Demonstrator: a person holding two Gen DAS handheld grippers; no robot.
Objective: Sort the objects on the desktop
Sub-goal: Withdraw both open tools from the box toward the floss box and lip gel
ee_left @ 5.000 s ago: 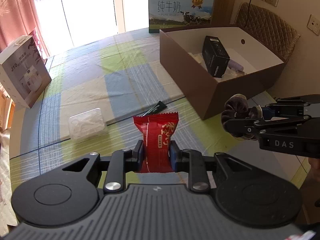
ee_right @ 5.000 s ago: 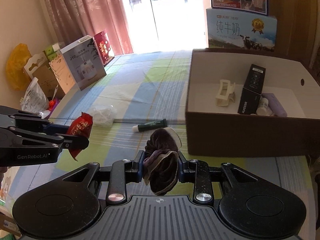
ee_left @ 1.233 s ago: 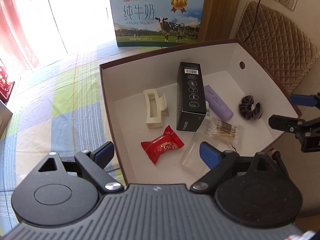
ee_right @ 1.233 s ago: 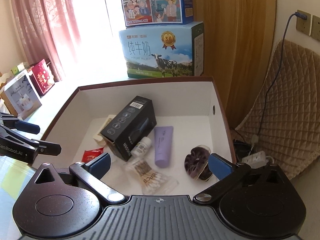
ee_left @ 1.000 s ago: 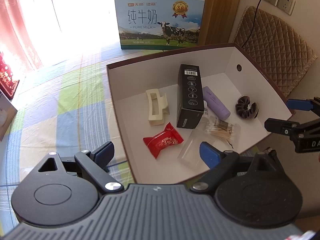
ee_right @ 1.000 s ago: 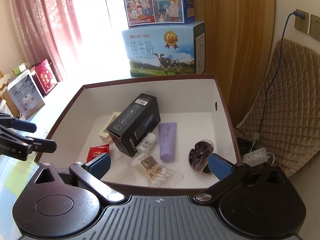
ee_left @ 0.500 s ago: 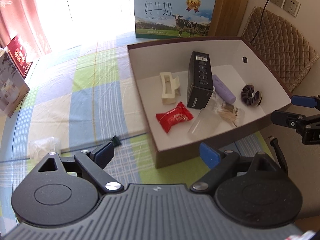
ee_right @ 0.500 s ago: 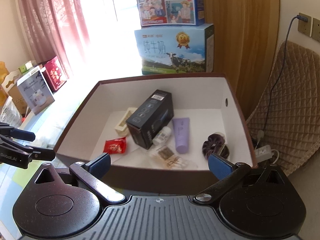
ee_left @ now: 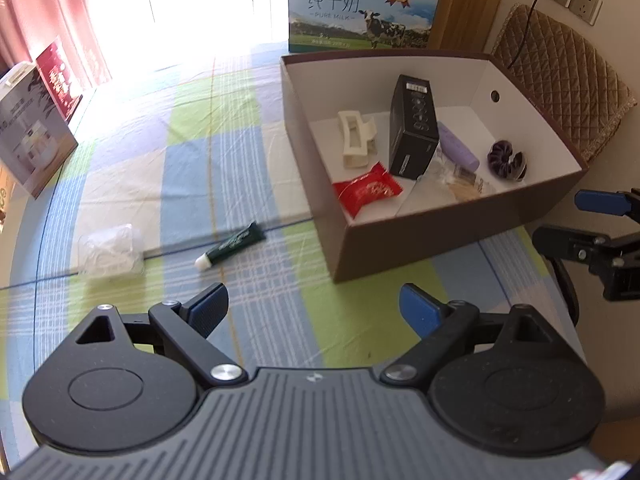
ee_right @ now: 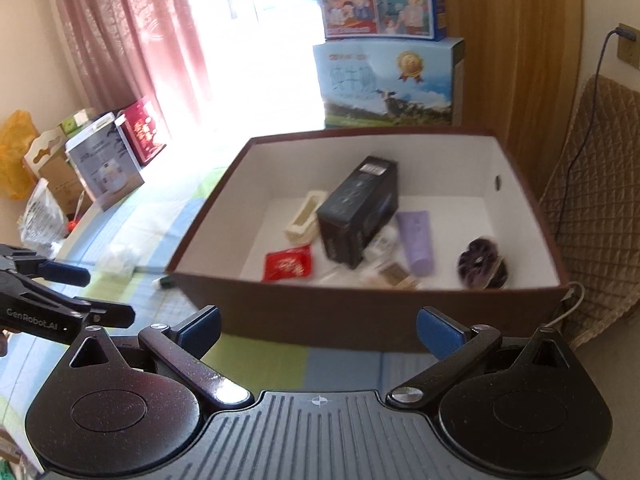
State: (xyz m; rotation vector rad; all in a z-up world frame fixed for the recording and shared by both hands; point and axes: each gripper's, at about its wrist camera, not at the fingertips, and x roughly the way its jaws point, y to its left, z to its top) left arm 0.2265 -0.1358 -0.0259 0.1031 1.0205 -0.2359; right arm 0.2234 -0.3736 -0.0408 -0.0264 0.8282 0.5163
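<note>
The left claw (ee_left: 314,306) hangs spread and empty above the checked counter (ee_left: 224,148); the right claw (ee_right: 318,330) is likewise spread and empty, just short of the brown box (ee_left: 440,236). The red candy (ee_left: 366,191) and purple scrunchie (ee_left: 506,159) lie inside the box. Left out on the cloth are the green tube (ee_left: 232,246) and, beside it, a clear packet (ee_left: 110,250). The left claw should probably approach the tube squarely across its width, gripping mid-body so it neither rolls nor tips.
</note>
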